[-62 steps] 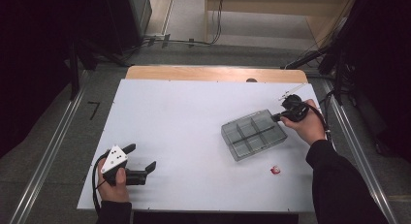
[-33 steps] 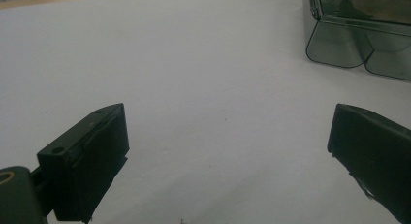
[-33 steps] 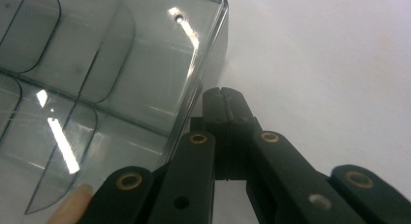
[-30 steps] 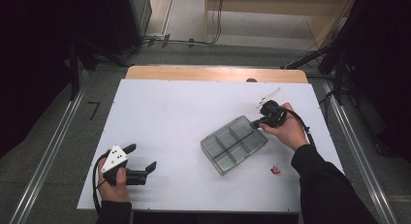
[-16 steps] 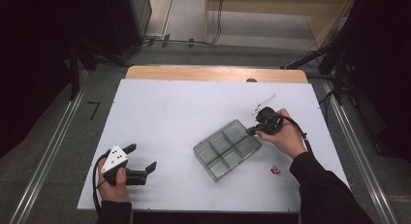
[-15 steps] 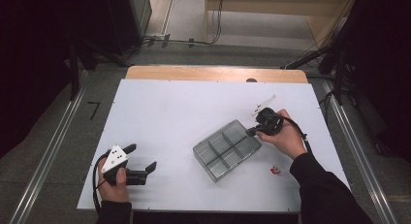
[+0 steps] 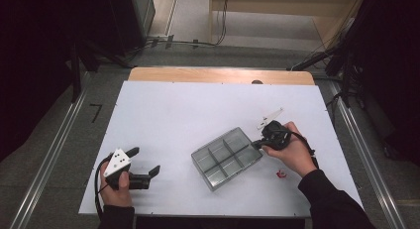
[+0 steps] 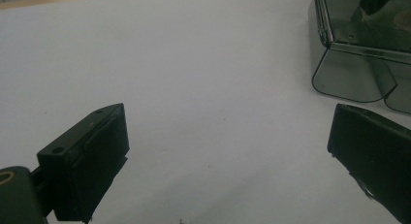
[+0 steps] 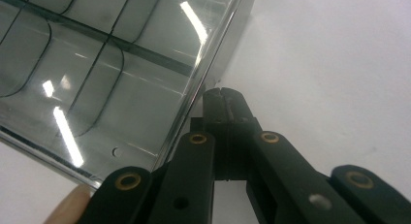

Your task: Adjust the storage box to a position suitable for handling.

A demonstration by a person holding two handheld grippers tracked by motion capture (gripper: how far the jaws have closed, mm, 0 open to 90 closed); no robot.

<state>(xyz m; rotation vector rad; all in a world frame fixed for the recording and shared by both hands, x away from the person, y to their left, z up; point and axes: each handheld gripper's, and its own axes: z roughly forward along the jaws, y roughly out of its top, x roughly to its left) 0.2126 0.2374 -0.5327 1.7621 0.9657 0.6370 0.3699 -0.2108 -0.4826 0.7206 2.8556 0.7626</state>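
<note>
A clear grey compartment tray [image 7: 226, 158] lies on the white table [image 7: 198, 110], right of centre. My right gripper [image 7: 257, 143] is at the tray's right corner, held in a hand. In the right gripper view its jaws [image 9: 223, 95] are shut together, tips against the outside of the tray's rim [image 9: 194, 98], with nothing between them. My left gripper [image 7: 145, 159] rests near the front left of the table, open. In the left gripper view its two pads [image 8: 97, 156] stand wide apart over bare table, and the tray [image 8: 349, 78] shows farther off at the top right.
A small red object [image 7: 281, 174] lies on the table in front of the right hand. A wooden strip [image 7: 220, 75] runs along the table's far edge. Metal rails flank the table on both sides. A fingertip [image 9: 68, 204] shows under the tray's near edge.
The right hand and the tray have slid left and toward the front of the table together, the tray turning slightly. The left gripper has stayed where it was.
</note>
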